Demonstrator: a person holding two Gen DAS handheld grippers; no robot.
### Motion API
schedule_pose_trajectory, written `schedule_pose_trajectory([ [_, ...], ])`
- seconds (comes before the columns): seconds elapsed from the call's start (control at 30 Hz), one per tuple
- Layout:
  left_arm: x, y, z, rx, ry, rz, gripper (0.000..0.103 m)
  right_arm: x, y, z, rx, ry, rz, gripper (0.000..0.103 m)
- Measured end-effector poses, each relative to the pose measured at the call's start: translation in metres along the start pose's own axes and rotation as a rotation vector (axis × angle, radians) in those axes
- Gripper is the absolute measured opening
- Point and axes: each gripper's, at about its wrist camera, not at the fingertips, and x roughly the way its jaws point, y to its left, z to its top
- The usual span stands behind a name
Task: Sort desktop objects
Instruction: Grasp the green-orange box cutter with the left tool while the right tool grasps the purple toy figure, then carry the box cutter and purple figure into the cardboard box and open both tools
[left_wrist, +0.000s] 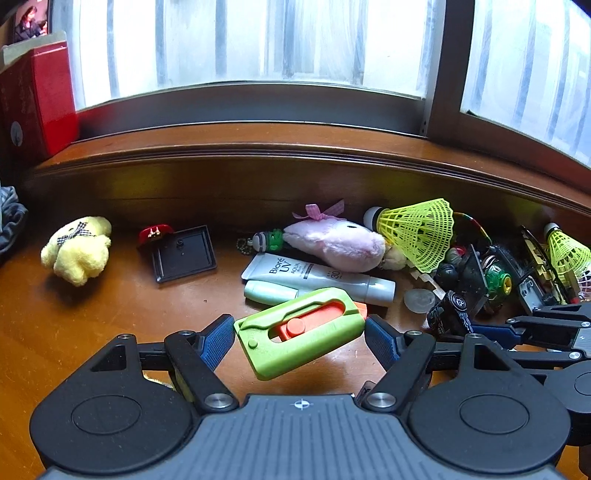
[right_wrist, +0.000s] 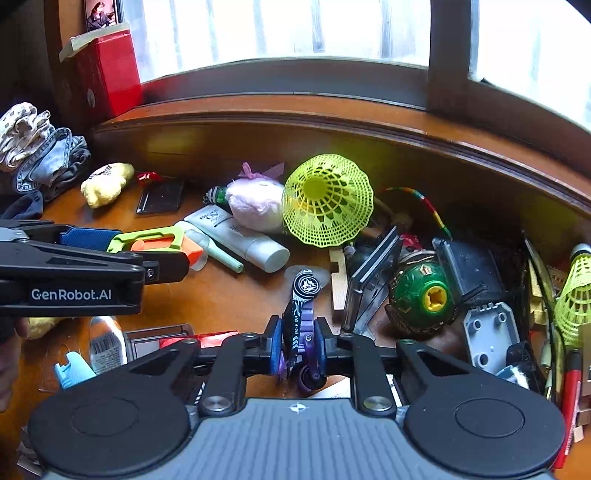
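I logged a lime-green cutter (left_wrist: 299, 332) with orange slider, blue ribbed fingers (left_wrist: 218, 341), neon-yellow mesh shuttlecock (right_wrist: 327, 201), pale yellow plush (left_wrist: 77, 251) with checked bow, pink plush (left_wrist: 336, 245), red box (left_wrist: 37, 99), brown counter (left_wrist: 110, 314).

A green toy cutter (left_wrist: 300, 330) with an orange slider is held tilted above the wooden desk (left_wrist: 110, 317), between blue pads. A black-and-purple toy (right_wrist: 301, 325) with a round emblem cap stands upright, clamped, near the desk's front edge beside the right-hand clutter.
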Motion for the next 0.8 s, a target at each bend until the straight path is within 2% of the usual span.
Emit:
schedule_pose_trajectory([
  [0.37,-0.032,-0.022,0.0,0.041,-0.049,-0.044,0.076,-0.051,-0.01,-0.007,0.058,-0.059,-0.014,0.02],
  [0.8,-0.072,-0.057,-0.012,0.121,-0.087,-0.106,0.076,-0.12,-0.04,-0.052,0.178,-0.098,-0.101,0.02],
])
